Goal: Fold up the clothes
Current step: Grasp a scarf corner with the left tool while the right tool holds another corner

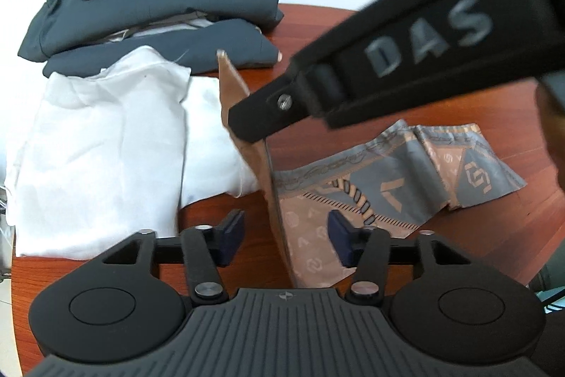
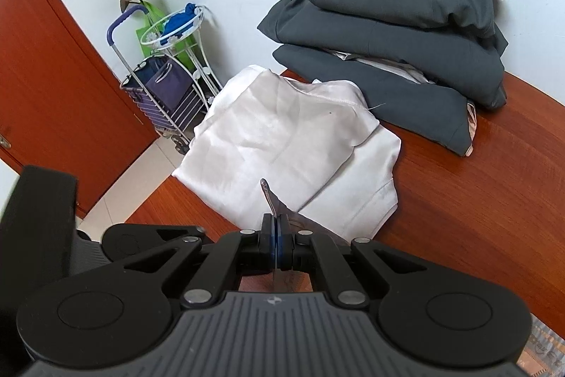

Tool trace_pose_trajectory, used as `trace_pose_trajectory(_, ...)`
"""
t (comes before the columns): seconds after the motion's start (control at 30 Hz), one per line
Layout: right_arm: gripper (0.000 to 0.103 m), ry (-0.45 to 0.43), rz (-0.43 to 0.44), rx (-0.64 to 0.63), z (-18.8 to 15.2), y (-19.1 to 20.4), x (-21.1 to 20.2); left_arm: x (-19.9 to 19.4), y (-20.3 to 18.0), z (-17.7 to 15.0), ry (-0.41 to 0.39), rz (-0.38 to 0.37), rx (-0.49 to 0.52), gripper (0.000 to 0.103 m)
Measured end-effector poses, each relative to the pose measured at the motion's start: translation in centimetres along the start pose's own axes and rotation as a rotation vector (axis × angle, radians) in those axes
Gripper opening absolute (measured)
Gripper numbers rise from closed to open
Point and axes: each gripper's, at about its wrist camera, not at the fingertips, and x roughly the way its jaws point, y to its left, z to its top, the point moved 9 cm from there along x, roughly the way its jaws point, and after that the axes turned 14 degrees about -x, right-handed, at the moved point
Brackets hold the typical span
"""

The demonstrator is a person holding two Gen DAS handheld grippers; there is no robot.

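In the left wrist view, a stack of folded clothes (image 1: 159, 2) sits at upper left on the table (image 1: 406, 66). A folded shirt (image 1: 99, 158) lies just below it. A scarf (image 1: 388, 186) spreads at centre right, its near edge lifted upright beside the shirt. In the right wrist view, a cart (image 2: 162, 87) stands on the floor at upper left, beyond the table's edge.

Three folded dark grey garments (image 2: 395, 34) are sitting stacked on the wooden table (image 2: 476, 193), at its far edge. One white garment (image 2: 282, 143) is lying just in front of that stack. One patterned scarf (image 1: 388, 189) is trailing across the table (partly lifted). Off the table, one shopping trolley (image 2: 162, 94) and one wire stand (image 2: 183, 37) are standing by the wall.
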Motion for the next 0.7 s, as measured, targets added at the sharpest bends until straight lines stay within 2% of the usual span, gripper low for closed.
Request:
trace_pose_trajectory(0.07,0.001,-0.005,0.005,0.014,0.1,0.1,0.0,0.3,0.3,0.1,-0.001,-0.002,0.012,0.043)
trace_pose_trajectory(0.13,0.001,-0.012,-0.004,0.023,0.1,0.2,-0.1,0.8,0.6,0.3,-0.013,0.003,0.027,0.036)
trace_pose_trajectory(0.2,0.001,-0.018,-0.010,0.031,0.1,0.2,-0.3,1.1,1.0,0.4,-0.022,0.014,0.037,0.004)
trace_pose_trajectory(0.23,0.001,-0.019,-0.015,0.035,0.1,0.2,-0.2,1.1,1.2,0.5,-0.031,0.020,0.039,0.002)
trace_pose_trajectory(0.33,0.004,-0.029,-0.028,0.050,0.1,0.0,-0.3,0.6,1.8,1.1,-0.077,0.038,0.035,0.001)
trace_pose_trajectory(0.4,0.022,-0.035,-0.051,0.057,0.0,-0.4,-0.5,0.0,2.3,1.8,-0.117,0.055,0.029,0.001)
trace_pose_trajectory(0.43,0.038,-0.038,-0.064,0.060,0.0,-0.5,-0.6,-0.3,2.7,2.2,-0.141,0.071,0.028,0.000)
trace_pose_trajectory(0.47,0.049,-0.042,-0.077,0.063,-0.1,-0.7,-0.7,-0.6,3.1,2.6,-0.156,0.085,0.028,0.000)
trace_pose_trajectory(0.53,0.053,-0.046,-0.101,0.069,-0.4,-1.1,-0.9,-0.9,3.9,3.1,-0.165,0.102,0.019,0.000)
trace_pose_trajectory(0.7,0.057,-0.026,-0.159,0.119,-2.3,-2.7,-1.0,-1.8,6.9,4.4,-0.175,0.147,-0.012,0.001)
